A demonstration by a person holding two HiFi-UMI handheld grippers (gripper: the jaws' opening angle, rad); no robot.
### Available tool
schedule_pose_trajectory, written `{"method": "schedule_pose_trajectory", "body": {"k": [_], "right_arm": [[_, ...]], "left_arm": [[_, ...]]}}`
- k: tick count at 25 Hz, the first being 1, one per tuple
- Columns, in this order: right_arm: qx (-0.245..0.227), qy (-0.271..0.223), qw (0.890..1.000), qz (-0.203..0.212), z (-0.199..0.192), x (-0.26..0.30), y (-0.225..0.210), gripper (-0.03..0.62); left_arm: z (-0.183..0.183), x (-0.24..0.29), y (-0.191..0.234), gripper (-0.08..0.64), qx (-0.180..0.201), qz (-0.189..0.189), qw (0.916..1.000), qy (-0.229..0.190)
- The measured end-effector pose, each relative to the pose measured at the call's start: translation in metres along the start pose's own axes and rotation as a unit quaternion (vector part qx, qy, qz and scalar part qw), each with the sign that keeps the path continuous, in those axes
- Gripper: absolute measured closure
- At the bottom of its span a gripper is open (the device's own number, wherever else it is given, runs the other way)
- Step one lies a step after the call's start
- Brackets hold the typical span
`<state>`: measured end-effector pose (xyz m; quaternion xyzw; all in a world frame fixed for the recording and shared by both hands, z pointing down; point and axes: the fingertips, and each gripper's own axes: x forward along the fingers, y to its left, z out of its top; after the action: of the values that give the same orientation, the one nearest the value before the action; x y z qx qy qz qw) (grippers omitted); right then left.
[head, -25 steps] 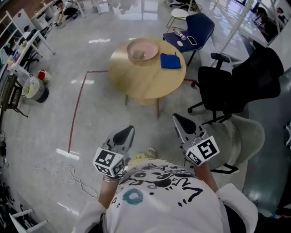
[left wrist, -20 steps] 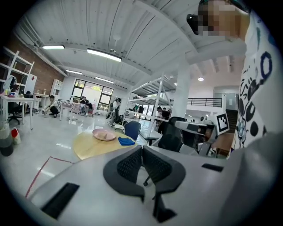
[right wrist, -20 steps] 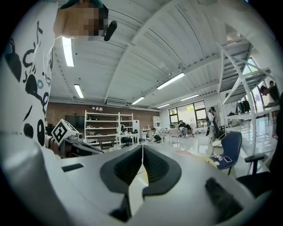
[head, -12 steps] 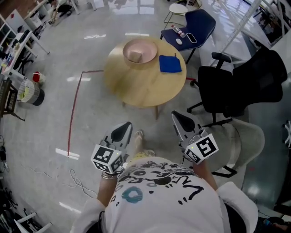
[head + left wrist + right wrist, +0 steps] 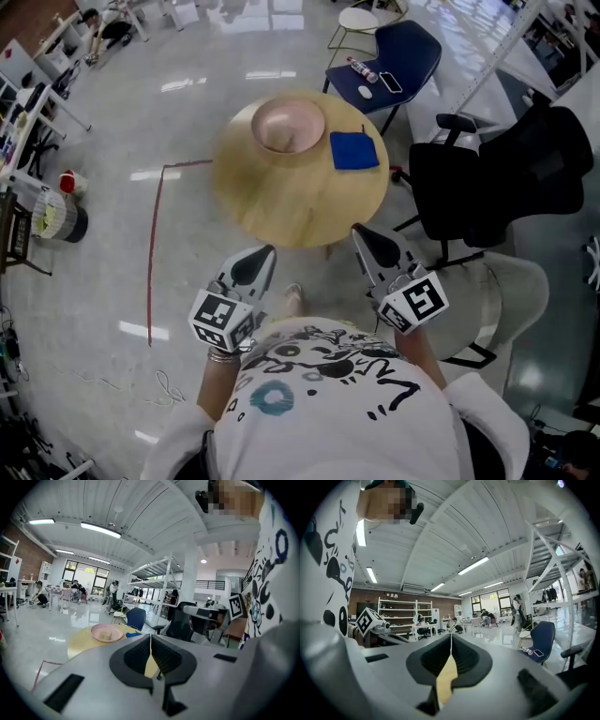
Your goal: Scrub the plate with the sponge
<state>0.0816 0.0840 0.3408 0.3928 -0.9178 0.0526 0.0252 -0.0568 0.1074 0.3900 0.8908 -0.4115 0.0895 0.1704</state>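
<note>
Pink plate (image 5: 305, 116) (tan sponge (image 5: 282, 141) inside) on table (image 5: 292, 202)

Lump (image 5: 281, 141): a small piece in the plate (image 5: 321, 122), too small to name in the head view or the left gripper view.
Table (image 5: 300, 202): legs mostly hidden under its top; in the left gripper view its right part is behind the left gripper (image 5: 150, 641).
Grey chair (image 5: 511, 277): near side hidden behind the right gripper (image 5: 363, 236).
Legs: only one shoe (image 5: 293, 298) shows; the rest is under the torso (image 5: 337, 403).
Blue chair (image 5: 408, 47): items (image 5: 375, 75) on the seat too small to tell.
Shelves (image 5: 19, 80): cut off by the left edge.
People (image 5: 42, 595): far off, too small to make out.
</note>
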Motion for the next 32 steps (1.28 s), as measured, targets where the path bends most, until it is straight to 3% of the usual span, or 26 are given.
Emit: {"method": "schedule_pose_trajectory", "body": {"k": [8, 16, 22, 29, 32], "right_arm": [[-0.002, 0.001, 1.0, -0.03, -0.003, 0.04, -0.016, 0.565], [0.006, 0.02, 0.999, -0.048, -0.016, 0.059, -0.034, 0.565], [0.012, 0.043, 0.998, -0.04, -0.03, 0.077, -0.057, 0.565], [0.056, 0.085, 0.994, -0.025, -0.054, 0.121, -0.107, 0.565], [0.035, 0.115, 0.993, -0.013, -0.064, 0.143, -0.125, 0.563]], "left_arm": [[0.007, 0.025, 0.047, 0.54, 0.005, -0.025, 0.9997, 0.005], [0.003, 0.046, 0.075, 0.54, -0.016, -0.021, 0.9994, 0.022], [-0.003, 0.067, 0.096, 0.54, -0.042, 0.001, 0.9985, 0.034], [0.0, 0.104, 0.128, 0.54, -0.064, 0.044, 0.996, 0.044], [0.0, 0.119, 0.142, 0.54, -0.076, 0.063, 0.994, 0.048]]}}
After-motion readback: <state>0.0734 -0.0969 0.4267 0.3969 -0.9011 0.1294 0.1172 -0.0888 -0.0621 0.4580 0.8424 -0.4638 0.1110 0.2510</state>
